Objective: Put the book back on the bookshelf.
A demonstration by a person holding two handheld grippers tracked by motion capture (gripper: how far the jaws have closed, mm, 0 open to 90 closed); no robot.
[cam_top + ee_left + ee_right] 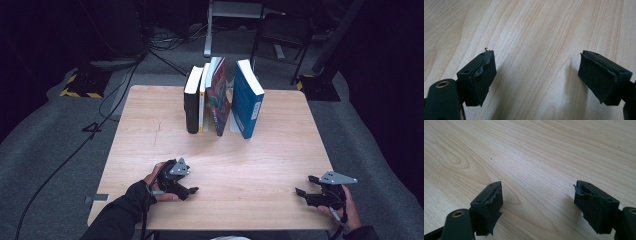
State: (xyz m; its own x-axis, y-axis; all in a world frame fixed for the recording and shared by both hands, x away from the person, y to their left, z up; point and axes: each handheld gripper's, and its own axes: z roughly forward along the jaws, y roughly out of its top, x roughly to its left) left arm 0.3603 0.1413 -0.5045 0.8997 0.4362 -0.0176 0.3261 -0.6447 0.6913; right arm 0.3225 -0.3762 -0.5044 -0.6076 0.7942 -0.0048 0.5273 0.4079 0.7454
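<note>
Counter (pixel 270 165): pale wood, bare across the near half. Both claws sit low at the near edge; the books stand at the far middle, well apart from either.

Books (pixel 222 97): four upright in a row, spines toward the person. Black one (pixel 192 100) at left, thin yellow-white one (pixel 202 97) touching it, red patterned one (pixel 220 97) tilted, its top leaning left toward the thin one, then a gap, then the blue one (pixel 247 100) leaning a little the other way. Long axes run vertical; the row runs left-right across the counter.

Left claw (pixel 192 190): near-left, on or just above the wood, pointing right & slightly forward. Jaws apart w/ nothing between, only wood grain in the left gripper view (pixel 536 72).

Right claw (pixel 306 185): near-right corner, pointing left. Jaws apart, nothing held; wood only in the right gripper view (pixel 537 200).

Key relation: books lie straight ahead & away from both claws. Left claw looks nearer the black end of the row, right claw nearer the blue book but farther off overall. Judgement: whichever hand goes needs a long forward reach, w/ jaws turned to span a book's thickness.
</note>
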